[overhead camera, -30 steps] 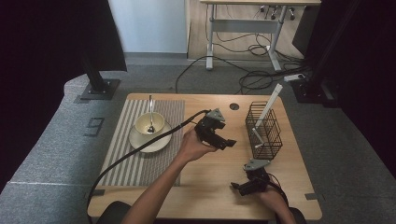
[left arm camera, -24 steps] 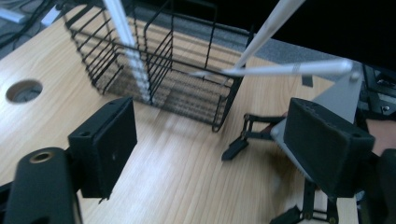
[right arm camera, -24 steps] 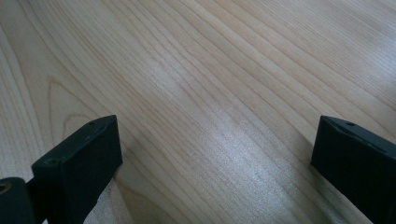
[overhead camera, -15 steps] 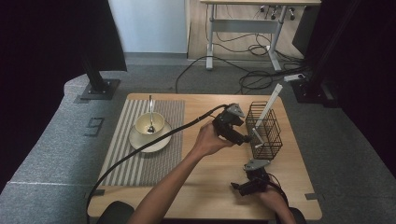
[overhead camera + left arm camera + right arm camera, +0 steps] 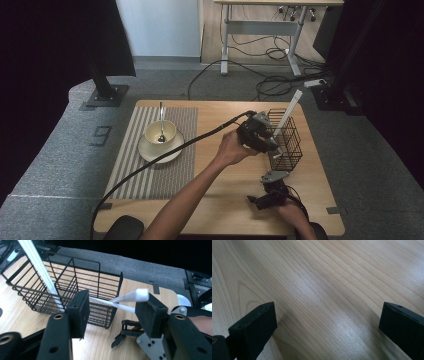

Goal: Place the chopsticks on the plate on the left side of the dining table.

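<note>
Left gripper [image 5: 112, 312] fingers, which have just been closing, stand half-open around the white chopsticks [image 5: 130, 298] at frame centre, beside the wire basket [image 5: 75, 287]. Off-centre closure could flick them away. Right gripper [image 5: 327, 322] fingers gape empty.

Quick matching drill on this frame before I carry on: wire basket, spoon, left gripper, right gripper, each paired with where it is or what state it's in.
Things:
1. wire basket
2. spoon
3. left gripper
4. right gripper

Places or states:
A. resting in the bowl on the striped mat
B. jaws wide apart over bare table
C. far right of the table, white sticks leaning in it
D. jaws just been closing around a white stick's end, not yet pressing

Pairs: 1-C, 2-A, 3-D, 4-B
</note>
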Motion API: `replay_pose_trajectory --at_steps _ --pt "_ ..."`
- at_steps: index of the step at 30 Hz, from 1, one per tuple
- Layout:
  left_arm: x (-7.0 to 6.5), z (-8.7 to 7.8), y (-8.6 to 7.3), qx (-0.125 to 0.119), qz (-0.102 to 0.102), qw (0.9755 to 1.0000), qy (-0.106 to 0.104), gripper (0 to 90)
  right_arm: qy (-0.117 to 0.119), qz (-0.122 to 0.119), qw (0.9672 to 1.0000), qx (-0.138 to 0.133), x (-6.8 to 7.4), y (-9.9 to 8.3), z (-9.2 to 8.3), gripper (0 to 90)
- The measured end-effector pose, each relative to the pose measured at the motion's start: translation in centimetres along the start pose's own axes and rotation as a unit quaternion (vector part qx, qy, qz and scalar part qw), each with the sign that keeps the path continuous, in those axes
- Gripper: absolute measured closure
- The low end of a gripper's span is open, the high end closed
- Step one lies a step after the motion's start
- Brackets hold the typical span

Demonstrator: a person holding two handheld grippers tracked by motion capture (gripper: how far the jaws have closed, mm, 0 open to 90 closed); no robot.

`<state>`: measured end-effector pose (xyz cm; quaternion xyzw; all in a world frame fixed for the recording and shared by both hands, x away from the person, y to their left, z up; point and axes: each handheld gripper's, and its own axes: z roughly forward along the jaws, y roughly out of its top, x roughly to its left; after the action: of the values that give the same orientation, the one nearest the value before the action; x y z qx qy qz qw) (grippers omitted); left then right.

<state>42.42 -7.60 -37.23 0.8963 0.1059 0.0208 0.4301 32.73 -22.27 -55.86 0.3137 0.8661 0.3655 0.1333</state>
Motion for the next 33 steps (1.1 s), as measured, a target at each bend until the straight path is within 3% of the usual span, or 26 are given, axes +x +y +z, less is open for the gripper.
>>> replay_pose_trajectory --at_steps 7,19,27,33 --pt "-0.2 0.3 0.2 0.000 0.006 1.0000 -0.007 60.1 0.000 0.001 1.0000 0.001 0.0 0.0 0.0 0.2" --pt "-0.2 0.2 0.3 -0.007 0.013 0.9999 -0.003 82.0 0.001 0.000 1.0000 0.001 0.0 0.0 0.0 0.2" --pt "-0.4 -0.3 0.4 -0.009 0.017 0.9998 0.002 82.5 0.000 0.000 1.0000 0.001 0.0 0.0 0.0 0.1" --pt "-0.4 -1.6 0.7 -0.008 0.019 0.9998 0.005 82.6 0.000 0.000 1.0000 0.002 0.0 0.0 0.0 0.1"
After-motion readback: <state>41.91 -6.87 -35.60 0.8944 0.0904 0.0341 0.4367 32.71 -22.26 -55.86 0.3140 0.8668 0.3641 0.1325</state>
